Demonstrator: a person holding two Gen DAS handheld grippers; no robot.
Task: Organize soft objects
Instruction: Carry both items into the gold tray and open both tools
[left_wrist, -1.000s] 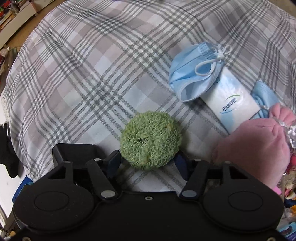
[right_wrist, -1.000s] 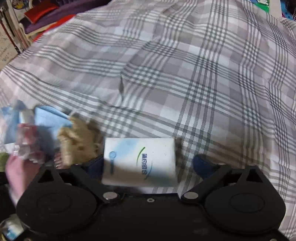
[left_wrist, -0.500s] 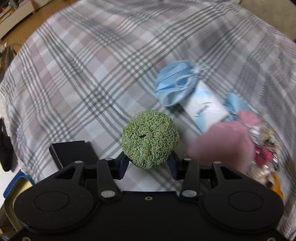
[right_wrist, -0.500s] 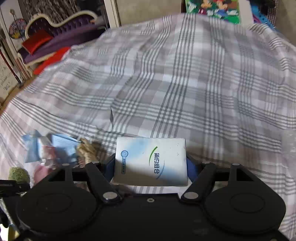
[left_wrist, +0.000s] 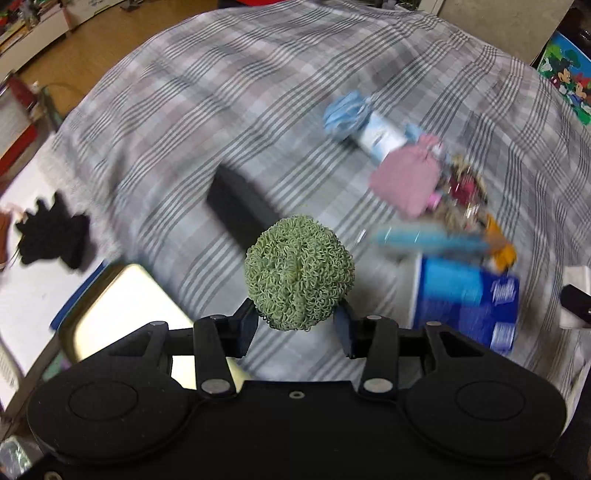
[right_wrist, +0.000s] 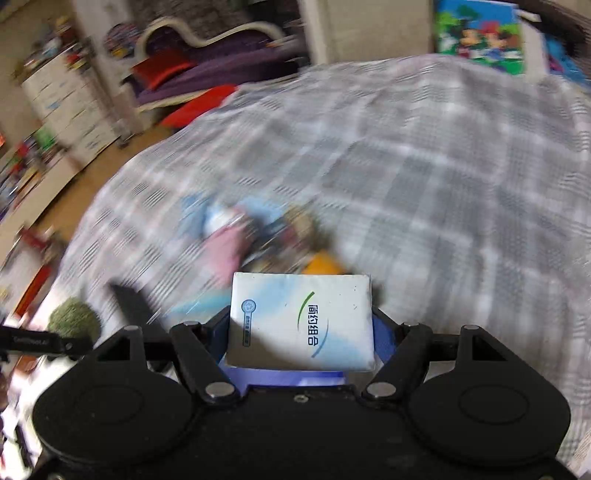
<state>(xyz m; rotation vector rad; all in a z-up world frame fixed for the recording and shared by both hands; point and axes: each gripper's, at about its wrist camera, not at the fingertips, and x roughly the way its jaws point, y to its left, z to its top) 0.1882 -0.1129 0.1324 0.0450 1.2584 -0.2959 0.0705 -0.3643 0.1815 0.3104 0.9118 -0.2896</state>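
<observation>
My left gripper (left_wrist: 297, 319) is shut on a green curly ball (left_wrist: 299, 272) and holds it well above the plaid cloth (left_wrist: 221, 110). My right gripper (right_wrist: 300, 328) is shut on a white tissue pack (right_wrist: 300, 320) with blue and green print, also lifted above the cloth (right_wrist: 443, 166). On the cloth lie a blue face mask (left_wrist: 345, 112), a second tissue pack (left_wrist: 380, 137) and a pink pouch (left_wrist: 406, 181). The green ball also shows in the right wrist view (right_wrist: 74, 320) at the far left.
A black box (left_wrist: 240, 206) lies on the cloth beyond the ball. A blue tissue package (left_wrist: 467, 301) and a pile of small trinkets (left_wrist: 461, 195) sit at the right. A metal tray (left_wrist: 122, 306) and a black glove (left_wrist: 55, 230) are off the cloth's left edge.
Both grippers have risen and pulled back from the cloth with their objects held. The views now take in the table edge and room, with motion blur.
</observation>
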